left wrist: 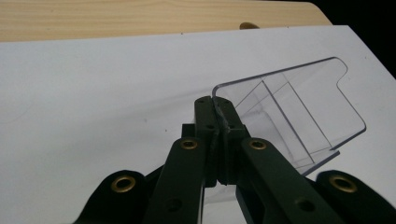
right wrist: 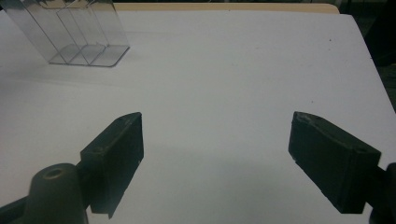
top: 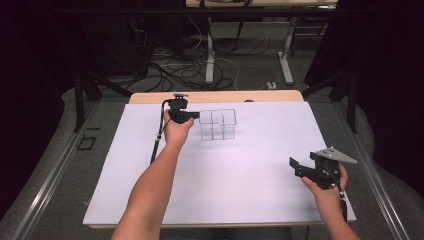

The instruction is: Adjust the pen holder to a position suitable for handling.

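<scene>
Left gripper: fingers clenched on the clear divided box's left wall.
Box: stood upright on the white tabletop, toward its far side.
Right gripper: fingers released, wide apart, holding nothing, well apart from the box.

Seen from the left gripper, the clear divided organizer has its near wall edge hidden between the closed jaws, and its lower corner lies behind the gripper's black arms. In the right gripper view, the organizer's top is cut off by the upper picture edge, and its left end by the side edge. From above, the person's hand covers part of the left gripper beside the organizer, and the dividers are too faint to count.
</scene>
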A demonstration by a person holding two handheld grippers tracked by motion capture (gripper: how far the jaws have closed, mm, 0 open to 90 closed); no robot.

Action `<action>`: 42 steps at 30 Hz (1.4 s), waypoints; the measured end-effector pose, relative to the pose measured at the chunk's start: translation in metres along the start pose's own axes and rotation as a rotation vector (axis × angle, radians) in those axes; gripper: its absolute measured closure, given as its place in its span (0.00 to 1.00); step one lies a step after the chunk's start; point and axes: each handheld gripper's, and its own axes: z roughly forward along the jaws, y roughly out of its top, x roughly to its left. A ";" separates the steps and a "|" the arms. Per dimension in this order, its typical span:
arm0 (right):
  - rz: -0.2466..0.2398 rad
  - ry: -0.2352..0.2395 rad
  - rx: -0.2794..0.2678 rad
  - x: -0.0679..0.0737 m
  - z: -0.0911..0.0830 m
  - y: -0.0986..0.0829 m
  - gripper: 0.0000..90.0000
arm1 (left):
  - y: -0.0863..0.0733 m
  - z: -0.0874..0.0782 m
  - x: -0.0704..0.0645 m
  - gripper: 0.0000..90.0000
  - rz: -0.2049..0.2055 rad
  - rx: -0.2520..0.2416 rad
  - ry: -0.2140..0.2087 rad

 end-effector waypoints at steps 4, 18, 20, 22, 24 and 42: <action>-0.003 0.001 -0.009 0.000 -0.001 0.001 0.20 | 0.000 0.000 -0.001 1.00 0.005 0.005 0.019; -0.001 -0.007 -0.011 0.000 -0.003 0.001 0.20 | 0.003 -0.032 0.001 0.96 0.024 -0.023 0.045; -0.003 -0.009 -0.017 0.001 -0.003 0.001 0.19 | 0.002 -0.033 0.000 0.93 0.029 -0.019 0.044; -0.011 -0.005 -0.014 0.002 -0.004 0.001 0.19 | 0.002 -0.036 -0.002 0.90 0.027 -0.012 0.038; -0.010 -0.011 -0.036 0.004 -0.003 0.001 0.18 | 0.001 -0.039 -0.005 0.89 0.039 -0.012 0.028; -0.017 0.005 -0.008 0.012 0.002 0.004 0.11 | -0.013 -0.079 -0.001 0.66 0.019 -0.045 0.035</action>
